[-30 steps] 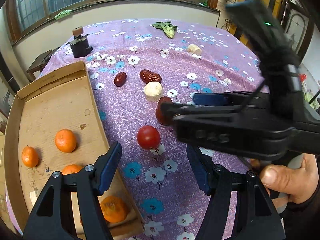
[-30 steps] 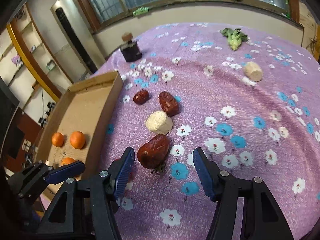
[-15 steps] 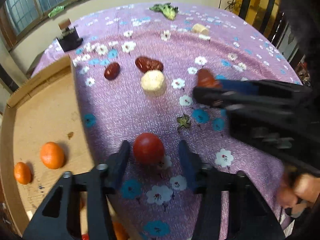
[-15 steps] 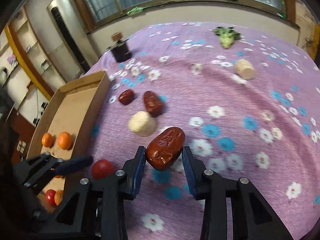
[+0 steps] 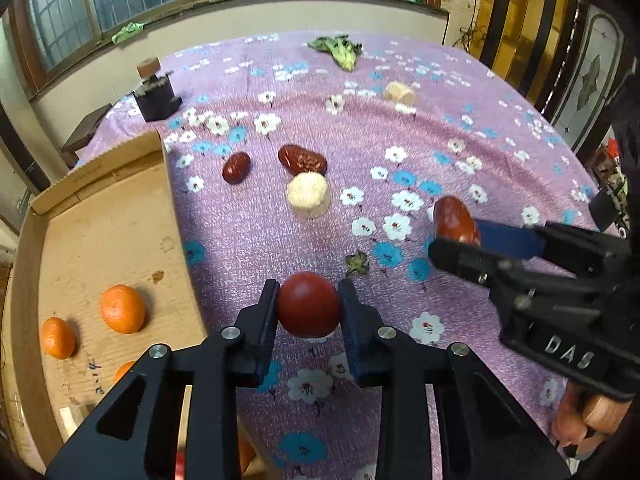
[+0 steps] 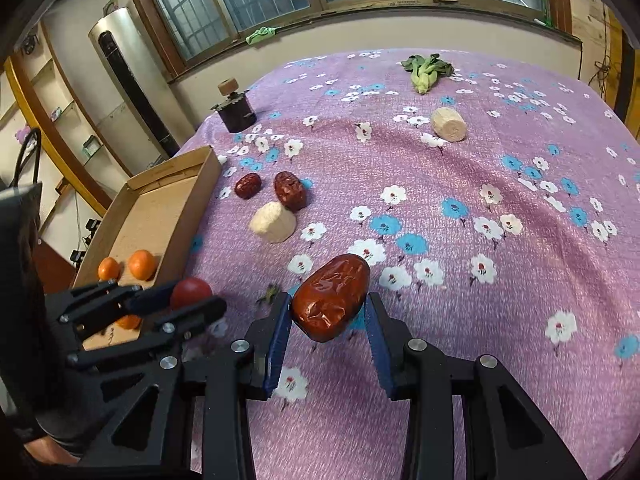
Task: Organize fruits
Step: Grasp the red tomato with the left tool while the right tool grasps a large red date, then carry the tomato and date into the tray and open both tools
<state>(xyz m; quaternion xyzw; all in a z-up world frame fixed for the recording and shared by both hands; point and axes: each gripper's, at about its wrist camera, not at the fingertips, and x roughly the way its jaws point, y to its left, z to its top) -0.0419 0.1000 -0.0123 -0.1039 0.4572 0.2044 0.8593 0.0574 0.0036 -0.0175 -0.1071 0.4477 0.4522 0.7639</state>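
Left wrist: calyx [image 5: 357, 263] beside gripped tomato [image 5: 309, 304].

We see woven floral tablecloth [image 6: 500, 280], matt. Cardboard tray [image 5: 100, 248], rough, stained. Large date [image 6: 331, 298] glossy, wrinkled; tomato [image 5: 309, 304] smooth. We note matt black plastic fingers [image 5: 256, 320], metal screws.

We see open cloth [image 6: 500, 280] right of centre; the box wall [image 5: 176, 216] bars the left, two dates [image 5: 302, 159] and a pale chunk [image 5: 309, 196] crowd the middle
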